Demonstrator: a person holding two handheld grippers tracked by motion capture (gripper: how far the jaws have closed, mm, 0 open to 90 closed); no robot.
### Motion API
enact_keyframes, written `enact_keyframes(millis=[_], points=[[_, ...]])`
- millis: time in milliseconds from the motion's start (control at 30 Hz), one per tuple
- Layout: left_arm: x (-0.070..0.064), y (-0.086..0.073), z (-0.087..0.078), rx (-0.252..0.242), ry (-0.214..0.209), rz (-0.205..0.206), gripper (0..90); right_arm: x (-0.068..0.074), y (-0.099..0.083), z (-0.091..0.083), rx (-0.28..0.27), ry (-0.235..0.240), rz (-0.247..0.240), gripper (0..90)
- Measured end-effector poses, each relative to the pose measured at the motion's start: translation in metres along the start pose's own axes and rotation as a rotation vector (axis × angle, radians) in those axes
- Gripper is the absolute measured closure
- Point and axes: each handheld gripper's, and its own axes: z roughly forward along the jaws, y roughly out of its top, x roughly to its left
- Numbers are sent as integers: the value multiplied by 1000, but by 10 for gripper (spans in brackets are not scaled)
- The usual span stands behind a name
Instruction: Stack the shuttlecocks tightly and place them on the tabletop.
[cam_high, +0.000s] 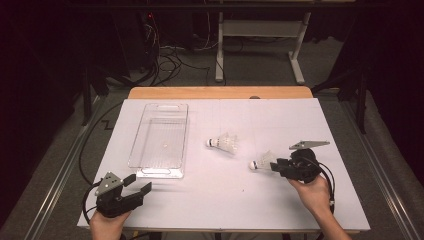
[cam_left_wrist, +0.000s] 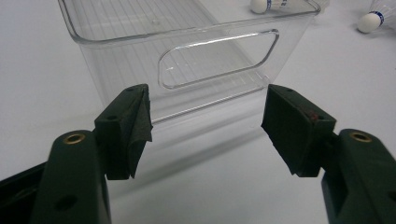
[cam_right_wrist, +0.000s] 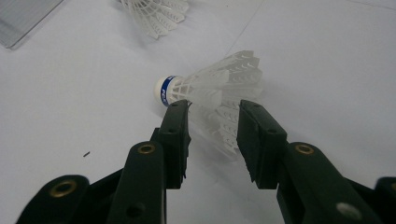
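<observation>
The right tool (cam_high: 274, 166) sits at the right side of the white counter (cam_high: 280, 200), its jaws pointing left at a white shuttlecock (cam_high: 262, 161). In the right gripper view that shuttlecock (cam_right_wrist: 210, 88) lies on its side, cork head with a blue band to the left, feather skirt fanning to the right. The jaws stand narrowly apart on either side of the lower feathers: the skirt reaches down between the two pads, but whether the pads touch the feathers cannot be told. The cork lies just beyond the tip of the jaw at the left of that view.

A second shuttlecock (cam_high: 224, 142) lies farther in toward the middle of the counter, well apart from the right tool, its cork also pointing left; its feathers show at the top edge of the right gripper view (cam_right_wrist: 156, 14).

The left tool (cam_high: 135, 186) rests at the near left corner of the counter, jaws wide and holding nothing. Just ahead of it stands a clear plastic bin (cam_high: 160, 140), lengthwise away from the person. In the left gripper view the bin's end wall with its handle cut-out (cam_left_wrist: 219, 58) faces the gap between the jaws, near but apart from them.
</observation>
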Motion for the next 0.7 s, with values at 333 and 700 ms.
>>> enact_keyframes(millis=[333, 700], points=[[0, 0, 0, 0, 1, 1, 333, 1, 2, 8, 23, 1, -4, 670], [0, 0, 0, 0, 1, 1, 334, 2, 3, 12, 32, 14, -11, 730]])
